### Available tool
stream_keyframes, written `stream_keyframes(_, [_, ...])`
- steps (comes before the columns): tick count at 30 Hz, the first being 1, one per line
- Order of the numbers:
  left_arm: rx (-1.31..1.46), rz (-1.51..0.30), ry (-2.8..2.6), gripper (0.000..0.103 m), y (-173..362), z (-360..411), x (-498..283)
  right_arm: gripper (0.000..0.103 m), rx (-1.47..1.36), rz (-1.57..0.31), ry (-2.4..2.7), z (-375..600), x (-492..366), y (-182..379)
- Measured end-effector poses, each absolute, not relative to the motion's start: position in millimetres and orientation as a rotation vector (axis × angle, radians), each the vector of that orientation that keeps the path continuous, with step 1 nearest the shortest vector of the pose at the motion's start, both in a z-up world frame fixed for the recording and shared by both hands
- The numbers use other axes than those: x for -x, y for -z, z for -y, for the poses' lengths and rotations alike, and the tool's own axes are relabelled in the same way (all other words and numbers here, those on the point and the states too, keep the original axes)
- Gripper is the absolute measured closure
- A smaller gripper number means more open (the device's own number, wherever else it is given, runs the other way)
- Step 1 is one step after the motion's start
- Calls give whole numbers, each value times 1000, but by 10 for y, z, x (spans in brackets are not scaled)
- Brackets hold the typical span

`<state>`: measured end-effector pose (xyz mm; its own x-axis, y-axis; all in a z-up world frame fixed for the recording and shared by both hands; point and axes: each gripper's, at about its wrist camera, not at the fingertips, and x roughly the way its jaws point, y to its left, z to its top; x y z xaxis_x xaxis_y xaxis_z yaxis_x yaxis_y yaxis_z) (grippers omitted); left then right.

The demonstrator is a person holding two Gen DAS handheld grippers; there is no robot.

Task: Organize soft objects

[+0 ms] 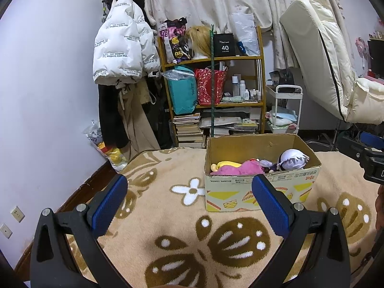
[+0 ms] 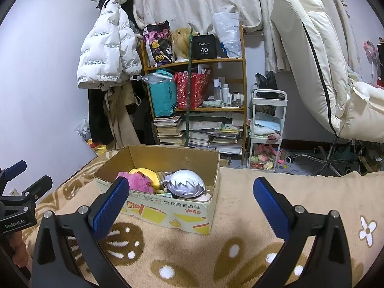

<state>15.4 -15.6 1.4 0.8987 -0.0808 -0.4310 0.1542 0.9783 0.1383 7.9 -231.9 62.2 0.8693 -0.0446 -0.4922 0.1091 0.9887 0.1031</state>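
Note:
An open cardboard box (image 1: 261, 189) stands on the beige flowered blanket (image 1: 182, 242); it also shows in the right wrist view (image 2: 168, 210). Inside lie a pink plush (image 1: 242, 168) (image 2: 141, 182), a yellow plush (image 1: 226, 164) (image 2: 150, 174) and a white-haired doll (image 1: 291, 159) (image 2: 186, 183). My left gripper (image 1: 189, 204) is open and empty above the blanket, left of and in front of the box. My right gripper (image 2: 190, 204) is open and empty, just in front of the box's right end. The left gripper also shows in the right wrist view (image 2: 19, 199).
A wooden shelf (image 1: 213, 81) with bags, bottles and books stands behind the bed. A white jacket (image 1: 122, 45) hangs on the left. A white cart (image 2: 266, 129) and a cream chair (image 2: 319, 62) stand at the right. The right gripper's body (image 1: 367, 153) sits at the right edge.

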Motion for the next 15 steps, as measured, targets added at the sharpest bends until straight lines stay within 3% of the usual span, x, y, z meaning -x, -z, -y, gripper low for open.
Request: stream_keyframes(15, [-171, -438, 123, 1, -9, 150, -151, 0, -130, -515, 84, 2360, -78, -590])
